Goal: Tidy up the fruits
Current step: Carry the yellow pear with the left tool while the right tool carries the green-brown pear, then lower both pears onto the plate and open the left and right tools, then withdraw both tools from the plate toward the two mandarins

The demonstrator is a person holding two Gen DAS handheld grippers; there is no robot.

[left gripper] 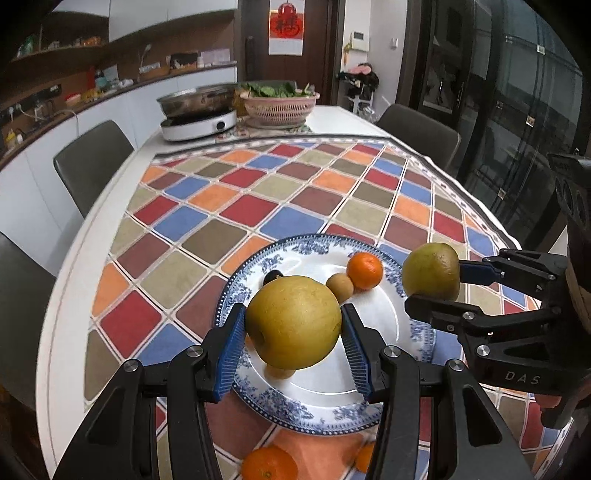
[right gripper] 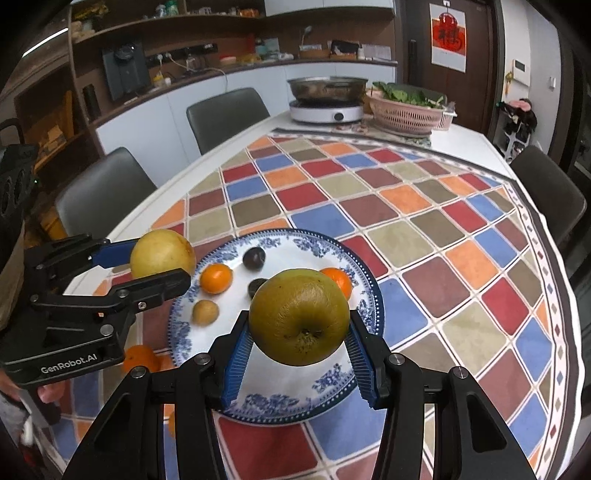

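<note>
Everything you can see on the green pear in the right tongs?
The green pear is round, olive-green with brownish russet patches and a dark calyx pit facing the right wrist camera. The right tongs clamp it between blue ribbed pads on both sides. It hangs over the near part of the plate, not touching it.

White table bears a checked cloth; cloth carries a blue-rimmed plate, loose oranges.

White table, grey chairs, wooden door, wall shelves (cluttered), glass doors.
</note>
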